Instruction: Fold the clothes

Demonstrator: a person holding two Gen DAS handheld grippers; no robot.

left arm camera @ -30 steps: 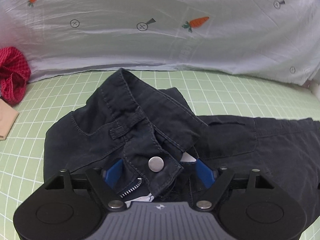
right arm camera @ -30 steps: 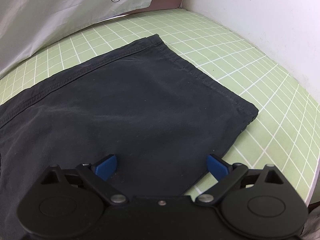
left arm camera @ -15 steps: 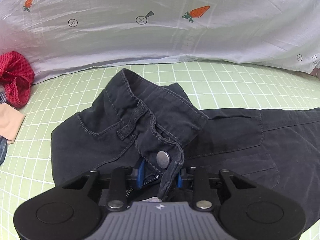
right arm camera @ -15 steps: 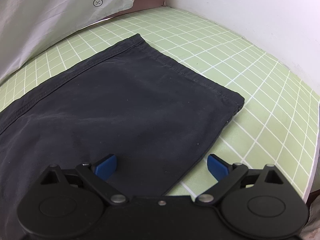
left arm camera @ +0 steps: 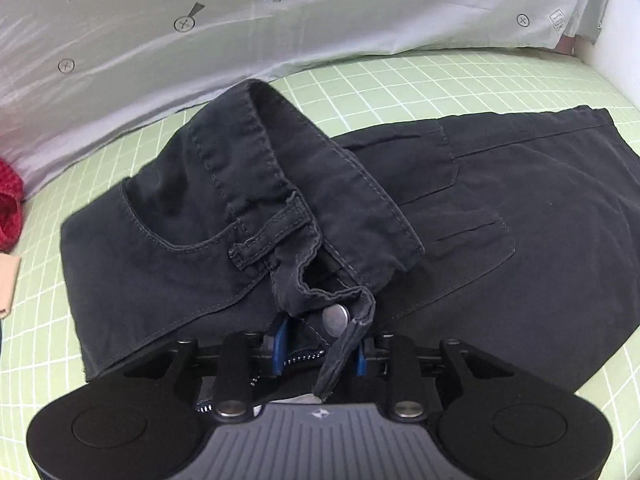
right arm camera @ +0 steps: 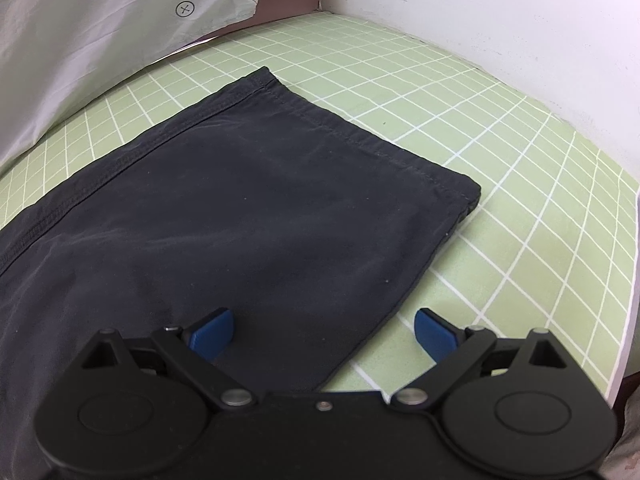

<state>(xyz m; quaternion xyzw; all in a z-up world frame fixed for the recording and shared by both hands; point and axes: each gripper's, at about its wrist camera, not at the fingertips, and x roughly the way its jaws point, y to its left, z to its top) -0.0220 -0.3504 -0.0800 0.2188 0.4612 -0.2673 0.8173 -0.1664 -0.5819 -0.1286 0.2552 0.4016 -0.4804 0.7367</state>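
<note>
In the left wrist view, a pair of dark navy cotton trousers (left arm camera: 460,216) lies across a pale green cutting mat with a white grid (left arm camera: 440,76), filling the centre and right of the frame. The left gripper (left arm camera: 320,350), at the lower centre, is clenched on the waistband by the fly, its blue pads pressed against the cloth just below a round silver snap button (left arm camera: 335,319). The waistband is bunched and lifted into a ridge running toward the upper left. A white sheet printed with orange carrots (left arm camera: 280,20) hangs across the top of the frame. A red knitted cloth (left arm camera: 8,204) peeks in at the left edge.

In the right wrist view, the flat trouser leg (right arm camera: 240,220) spreads from the left edge to the centre, its stitched hem in the middle right. The right gripper (right arm camera: 323,330), at the bottom, is released, jaws spread wide: the left blue pad sits over the fabric, the right over bare mat beside the leg's edge. A white wall (right arm camera: 520,20) fills the upper right.
</note>
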